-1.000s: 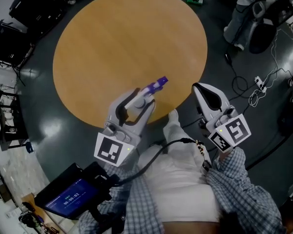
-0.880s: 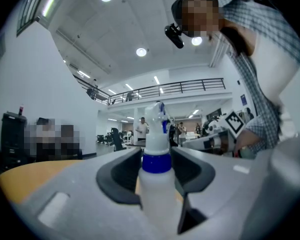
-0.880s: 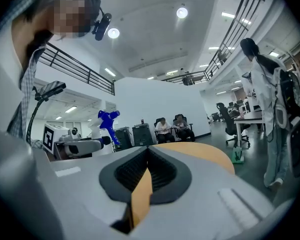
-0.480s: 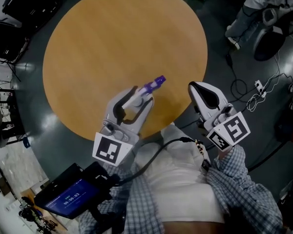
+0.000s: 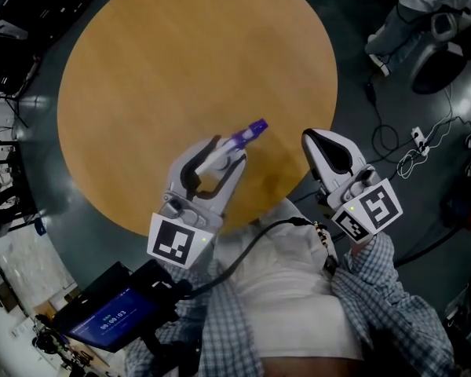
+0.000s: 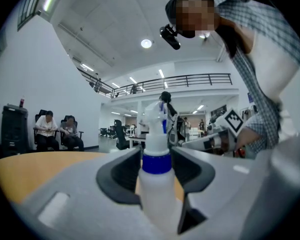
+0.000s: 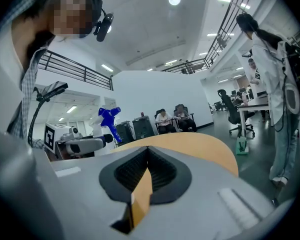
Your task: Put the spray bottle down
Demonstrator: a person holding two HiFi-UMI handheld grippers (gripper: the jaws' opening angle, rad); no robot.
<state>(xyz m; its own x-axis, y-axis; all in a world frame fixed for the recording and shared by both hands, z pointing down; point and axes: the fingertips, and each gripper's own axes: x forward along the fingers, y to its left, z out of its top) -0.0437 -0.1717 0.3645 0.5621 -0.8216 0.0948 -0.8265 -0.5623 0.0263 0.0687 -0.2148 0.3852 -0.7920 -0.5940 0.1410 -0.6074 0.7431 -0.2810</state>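
Observation:
A white spray bottle (image 6: 155, 194) with a blue collar and a blue-purple spray head (image 5: 248, 134) stands upright between the jaws of my left gripper (image 5: 222, 157), which is shut on its body. The gripper holds it over the near part of the round wooden table (image 5: 165, 61); whether the bottle's base touches the top is hidden. In the left gripper view my left gripper (image 6: 155, 166) clasps the bottle just below the collar. My right gripper (image 5: 327, 149) is beside the table's near right edge, shut and empty. In its own view my right gripper (image 7: 147, 170) has pads meeting, and the bottle's head (image 7: 108, 117) shows at left.
A dark screen device (image 5: 114, 316) sits at lower left by the person's body. Cables and a power strip (image 5: 418, 136) lie on the floor at right. Two seated people (image 7: 172, 119) are beyond the table's far side, and a standing person (image 7: 262, 59) is at right.
Both grippers have moved forward and a little lower, so the bottle now hangs farther in over the tabletop. The left grip on the bottle is unchanged; the right stays shut.

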